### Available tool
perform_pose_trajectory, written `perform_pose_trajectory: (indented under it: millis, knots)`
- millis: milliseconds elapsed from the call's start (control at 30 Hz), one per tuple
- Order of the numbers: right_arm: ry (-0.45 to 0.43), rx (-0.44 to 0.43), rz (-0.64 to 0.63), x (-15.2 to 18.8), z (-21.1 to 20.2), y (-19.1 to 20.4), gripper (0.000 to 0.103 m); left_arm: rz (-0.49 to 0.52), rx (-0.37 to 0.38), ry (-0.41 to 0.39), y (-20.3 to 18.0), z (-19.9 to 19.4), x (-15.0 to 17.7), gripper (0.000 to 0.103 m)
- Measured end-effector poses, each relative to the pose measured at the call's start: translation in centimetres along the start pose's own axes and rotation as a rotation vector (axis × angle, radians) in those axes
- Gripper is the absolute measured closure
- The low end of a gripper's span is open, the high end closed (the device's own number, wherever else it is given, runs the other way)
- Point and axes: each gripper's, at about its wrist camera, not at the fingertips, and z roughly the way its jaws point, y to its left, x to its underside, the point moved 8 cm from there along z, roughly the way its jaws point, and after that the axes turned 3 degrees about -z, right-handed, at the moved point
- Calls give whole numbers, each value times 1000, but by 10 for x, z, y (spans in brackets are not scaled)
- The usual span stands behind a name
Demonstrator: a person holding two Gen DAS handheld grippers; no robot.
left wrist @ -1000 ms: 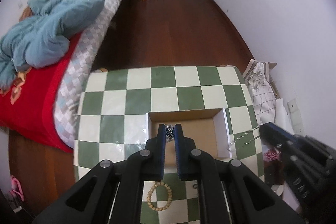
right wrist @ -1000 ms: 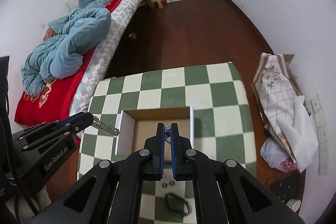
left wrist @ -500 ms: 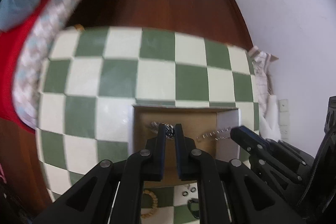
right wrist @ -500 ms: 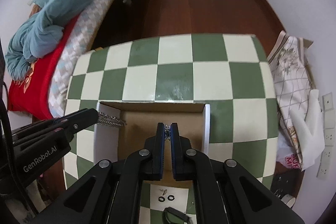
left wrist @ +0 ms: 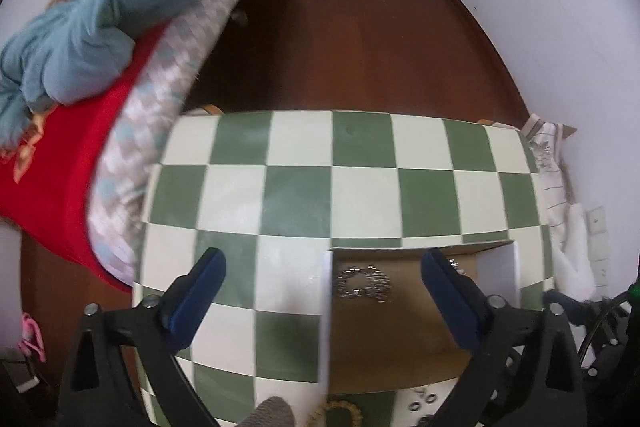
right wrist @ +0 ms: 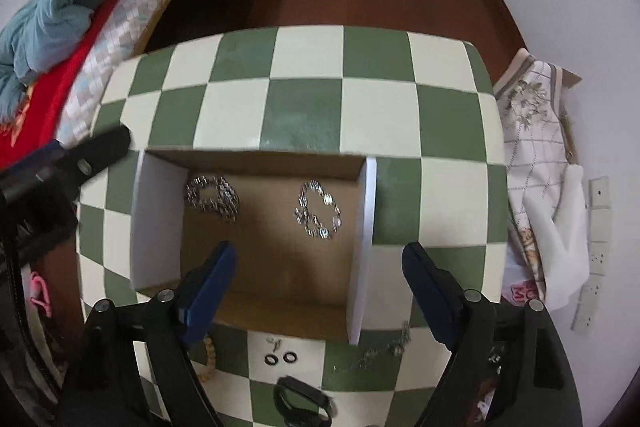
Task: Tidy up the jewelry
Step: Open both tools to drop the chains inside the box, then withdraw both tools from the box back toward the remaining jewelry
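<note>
An open cardboard box (right wrist: 362, 239) sits on the green-and-white checkered table (right wrist: 304, 99). Two silver chain bracelets lie on its floor, one at the left (right wrist: 212, 197) and one at the right (right wrist: 318, 209). My right gripper (right wrist: 318, 275) is open and empty above the box's near part. My left gripper (left wrist: 322, 281) is open and empty over the box's left wall (left wrist: 326, 311); one bracelet (left wrist: 363, 282) shows there. The left gripper also appears in the right wrist view (right wrist: 96, 151).
Near the table's front edge lie a wooden bead bracelet (right wrist: 210, 351), two small black rings (right wrist: 280, 358), a thin chain (right wrist: 380, 349) and a black band (right wrist: 302, 403). A bed with a red cover (left wrist: 60, 167) stands at the left. A patterned cloth (right wrist: 536, 131) lies at the right.
Both grippers have opened and let go of the silver bracelets, which now lie in the box. The left gripper has shifted left and back from the box.
</note>
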Motion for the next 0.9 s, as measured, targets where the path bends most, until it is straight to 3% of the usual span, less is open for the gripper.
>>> perform_pose_trajectory:
  millis: [100, 433, 900]
  knots:
    - [-19, 55, 2, 10, -2, -3, 3, 14, -27, -39, 5, -6, 5, 0]
    - [-113, 89, 36, 37, -26, -8, 1, -8, -83, -153, 20, -42, 31, 0]
    - [-324, 125, 41, 82, -106, 1, 1, -31, -126, -261, 37, -104, 88, 0]
